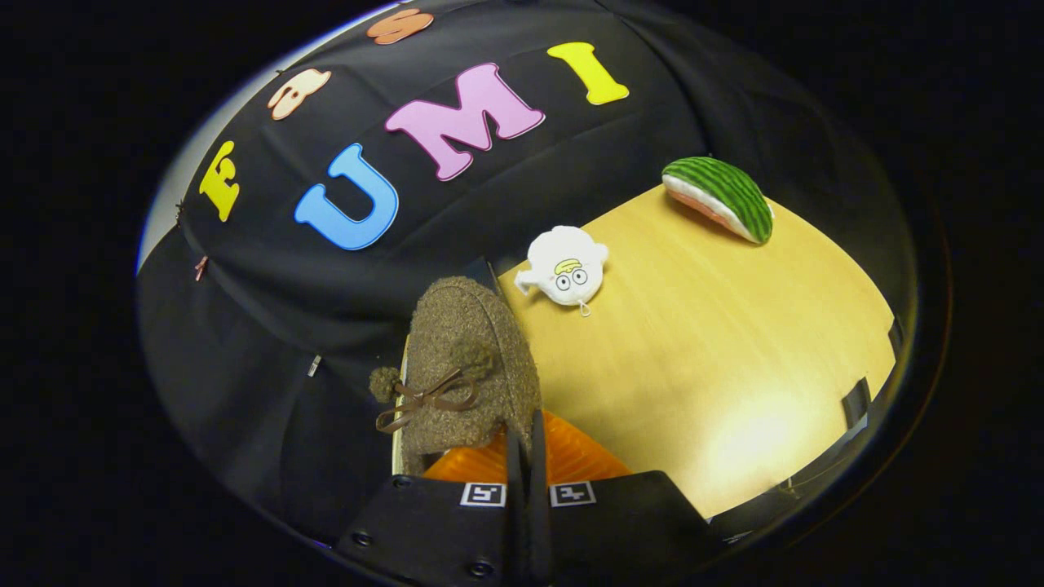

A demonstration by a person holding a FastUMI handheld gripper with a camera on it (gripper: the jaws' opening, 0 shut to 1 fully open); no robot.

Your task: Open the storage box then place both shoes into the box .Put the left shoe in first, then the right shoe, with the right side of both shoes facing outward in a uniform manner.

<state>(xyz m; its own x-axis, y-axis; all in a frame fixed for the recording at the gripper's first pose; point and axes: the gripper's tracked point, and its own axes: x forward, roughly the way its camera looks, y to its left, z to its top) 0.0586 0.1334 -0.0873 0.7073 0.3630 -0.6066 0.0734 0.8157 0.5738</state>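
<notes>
A brown fuzzy shoe (473,350) with a brown bow lace and small pompoms hangs in the air just ahead of my fingers, toe pointing away from me. Its orange lining (575,465) shows on both sides of the fingers. My gripper (526,432) is shut on the shoe, the two black fingers pressed close together over the rim of its opening. I cannot tell whether it is the left or the right shoe. The view is tilted, with the wooden table (718,375) lying beyond the shoe and to its right.
A white plush toy (565,267) with cartoon eyes lies on the table just past the shoe's toe. A green striped watermelon-slice plush (722,198) rests farther off near the table's back edge. Black cloth wall stands behind and left of the shoe.
</notes>
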